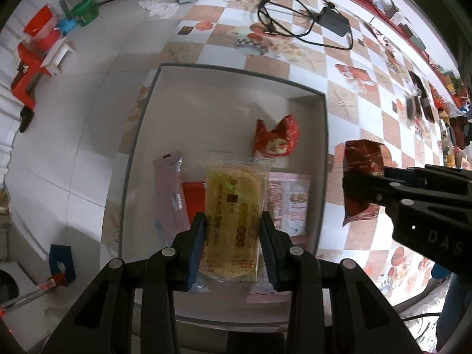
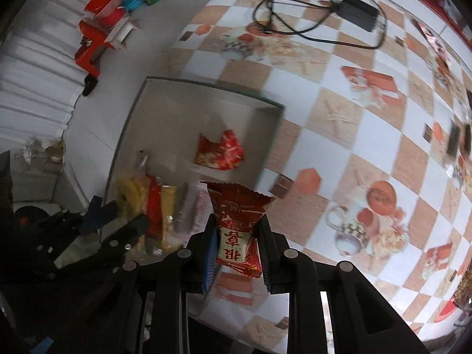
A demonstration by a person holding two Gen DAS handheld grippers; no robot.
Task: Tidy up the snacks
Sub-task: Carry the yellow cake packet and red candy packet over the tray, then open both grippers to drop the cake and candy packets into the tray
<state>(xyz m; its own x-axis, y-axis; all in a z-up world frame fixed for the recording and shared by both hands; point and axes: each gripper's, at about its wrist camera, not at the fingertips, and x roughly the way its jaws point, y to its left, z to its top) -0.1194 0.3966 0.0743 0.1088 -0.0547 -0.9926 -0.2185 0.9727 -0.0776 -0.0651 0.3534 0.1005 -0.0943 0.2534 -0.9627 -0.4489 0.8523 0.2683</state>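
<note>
My left fingers [image 1: 233, 247] clamp the yellow pastry packet [image 1: 233, 206] above the grey box [image 1: 236, 72]; right fingers [image 2: 237, 240] pinch a red packet [image 2: 237, 221]; black cable [image 1: 295, 14] coiled upper right.

Yellow snack packet [image 1: 231, 221], red snack packet [image 2: 239, 236], grey box [image 1: 236, 72], orange-and-white checked tablecloth [image 2: 339, 118].

Both wrist cams look steeply down, close. Left sits right over the grey tray [image 1: 236, 94]; right hangs beside it, over the checkered tablecloth [image 2: 339, 118]. Shared: tray, cloth, black cable [image 1: 295, 8].
</note>
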